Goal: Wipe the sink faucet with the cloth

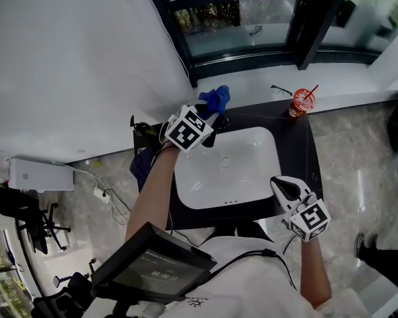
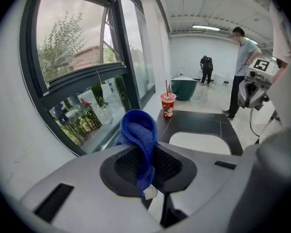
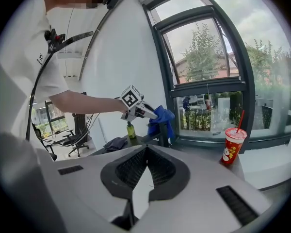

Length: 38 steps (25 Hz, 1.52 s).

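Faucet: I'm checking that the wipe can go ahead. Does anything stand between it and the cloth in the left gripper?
Nothing visible does. The left gripper holds the blue cloth right at the black faucet. In the right gripper view the cloth seems to rest against its top. The red cup stands well aside.
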Each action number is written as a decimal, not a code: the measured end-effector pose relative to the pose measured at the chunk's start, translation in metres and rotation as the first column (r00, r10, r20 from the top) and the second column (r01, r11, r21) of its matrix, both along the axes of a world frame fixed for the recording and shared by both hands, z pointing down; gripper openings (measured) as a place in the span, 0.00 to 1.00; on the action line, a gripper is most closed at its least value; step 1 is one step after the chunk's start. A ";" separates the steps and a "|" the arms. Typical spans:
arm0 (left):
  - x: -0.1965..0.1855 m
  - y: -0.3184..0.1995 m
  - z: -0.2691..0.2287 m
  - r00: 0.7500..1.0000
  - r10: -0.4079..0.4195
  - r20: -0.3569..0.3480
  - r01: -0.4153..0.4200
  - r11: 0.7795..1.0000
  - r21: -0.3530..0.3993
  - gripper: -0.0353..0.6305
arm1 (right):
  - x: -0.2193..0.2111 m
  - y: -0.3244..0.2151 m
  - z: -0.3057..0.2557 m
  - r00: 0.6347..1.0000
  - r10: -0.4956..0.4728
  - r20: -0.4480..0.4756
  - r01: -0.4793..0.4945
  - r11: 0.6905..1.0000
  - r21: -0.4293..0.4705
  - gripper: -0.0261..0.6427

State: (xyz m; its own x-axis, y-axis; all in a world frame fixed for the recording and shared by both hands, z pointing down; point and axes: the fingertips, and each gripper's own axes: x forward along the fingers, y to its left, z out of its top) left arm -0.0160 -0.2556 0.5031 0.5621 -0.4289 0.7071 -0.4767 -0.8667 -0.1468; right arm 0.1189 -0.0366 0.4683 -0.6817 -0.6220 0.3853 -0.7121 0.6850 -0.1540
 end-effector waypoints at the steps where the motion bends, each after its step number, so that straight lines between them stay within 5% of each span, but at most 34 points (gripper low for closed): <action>1: -0.001 0.008 0.002 1.000 0.004 -0.007 -0.004 1.000 -0.010 0.14 | -0.001 0.000 0.000 1.000 -0.002 0.002 0.002 1.000 0.000 0.04; 10: -0.021 0.087 0.013 0.998 -0.026 -0.066 0.021 0.996 -0.087 0.14 | -0.025 -0.005 -0.004 0.998 -0.068 0.019 0.067 0.998 0.019 0.04; 16: -0.035 0.137 0.012 0.992 -0.050 -0.118 0.042 0.997 -0.071 0.14 | -0.030 -0.006 -0.001 0.996 -0.088 0.018 0.087 0.996 0.015 0.04; 21: -0.046 0.177 0.015 0.999 -0.004 -0.050 0.001 0.998 -0.059 0.14 | -0.033 -0.005 0.000 0.996 -0.089 0.022 0.089 0.996 0.010 0.04; 27: -0.043 0.151 0.023 0.999 0.013 -0.040 -0.016 0.998 -0.066 0.14 | -0.034 -0.004 0.002 0.996 -0.089 0.023 0.089 0.996 0.002 0.04; 33: -0.031 0.099 0.055 0.997 -0.021 -0.075 0.004 0.975 -0.223 0.14 | -0.026 -0.003 0.008 0.998 -0.066 0.015 0.067 0.998 -0.013 0.04; 38: -0.030 0.073 0.064 0.987 -0.110 -0.119 0.055 0.917 -0.394 0.14 | -0.014 -0.005 0.012 0.999 -0.034 0.011 0.034 0.999 -0.024 0.04</action>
State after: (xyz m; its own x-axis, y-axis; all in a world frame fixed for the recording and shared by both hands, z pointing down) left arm -0.0465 -0.1830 0.5671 0.6390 -0.1849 0.7467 -0.5402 -0.7989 0.2644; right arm 0.1047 -0.0418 0.4804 -0.7062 -0.5892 0.3926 -0.6869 0.7046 -0.1781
